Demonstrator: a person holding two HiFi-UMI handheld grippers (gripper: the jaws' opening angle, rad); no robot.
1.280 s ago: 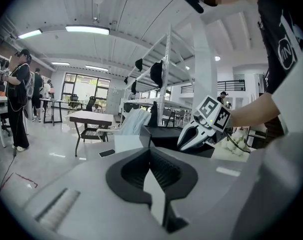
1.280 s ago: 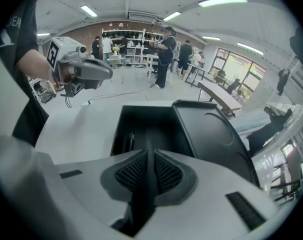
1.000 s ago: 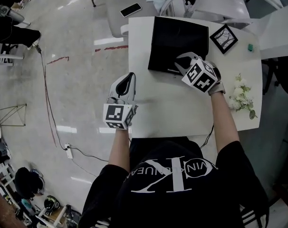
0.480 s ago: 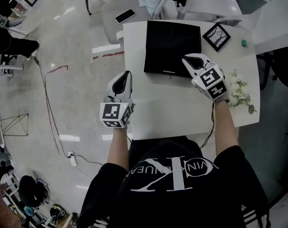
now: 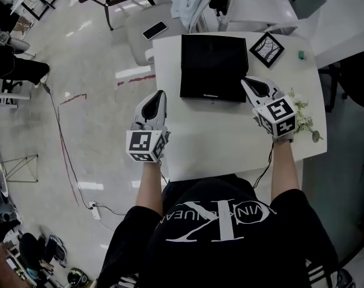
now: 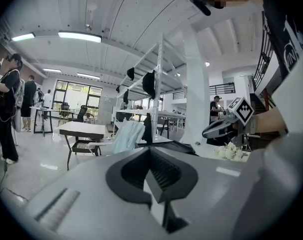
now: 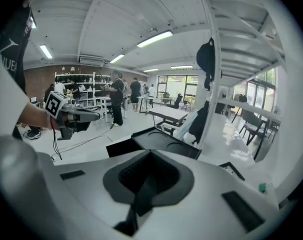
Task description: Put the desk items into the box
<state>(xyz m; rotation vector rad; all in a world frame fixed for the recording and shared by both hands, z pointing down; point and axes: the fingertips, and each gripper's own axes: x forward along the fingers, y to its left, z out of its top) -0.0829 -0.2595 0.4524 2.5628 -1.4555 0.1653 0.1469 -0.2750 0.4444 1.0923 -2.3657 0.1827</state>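
So, both tools hover w/ jaws shut and nothing in them. Left gripper [image 5: 160,96] is over the near-left edge of the white table [image 5: 230,137]. Right gripper [image 5: 248,82] is just off the near-right corner of the black box [image 5: 212,65], which lies ahead, betw. the two. Flowers [image 5: 302,117] sit just right of the right gripper, w/ a pic frame [image 5: 266,48] beyond.

The surface [image 5: 221,146] held one black box [image 5: 213,66], one picture frame [image 5: 266,48], one flower sprig [image 5: 303,117], one small green object [image 5: 301,55] — four things.
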